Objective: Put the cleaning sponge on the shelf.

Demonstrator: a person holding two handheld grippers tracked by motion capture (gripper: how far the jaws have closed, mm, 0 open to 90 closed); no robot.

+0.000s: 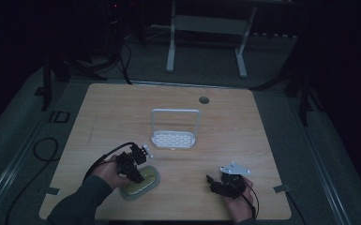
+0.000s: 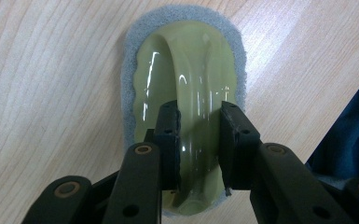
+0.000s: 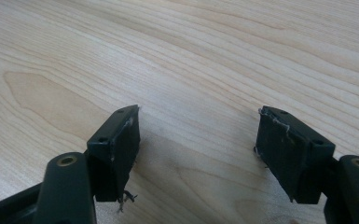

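A scrubbing pad (image 2: 137,70) lies flat on the wooden table (image 1: 122,112), near its front left; it has a grey felt base and a glossy yellow-green plastic top with an arched handle (image 2: 193,60). My left gripper (image 2: 199,126) points down on it, one jaw on each side of the handle, pads against its flanks. In the high view the left gripper (image 1: 138,177) covers part of the scrubbing pad (image 1: 147,183). My right gripper (image 3: 198,135) hovers low over bare wood with its jaws wide apart and nothing between them; it sits at the front right (image 1: 214,182).
A white slotted rack (image 1: 174,139) with a tall wire hoop stands mid-table, beyond both grippers. A round cable hole (image 1: 204,100) lies near the far edge. White stand legs (image 1: 170,56) rise on the floor behind the table. A blue sleeve (image 2: 354,135) is close to the left gripper.
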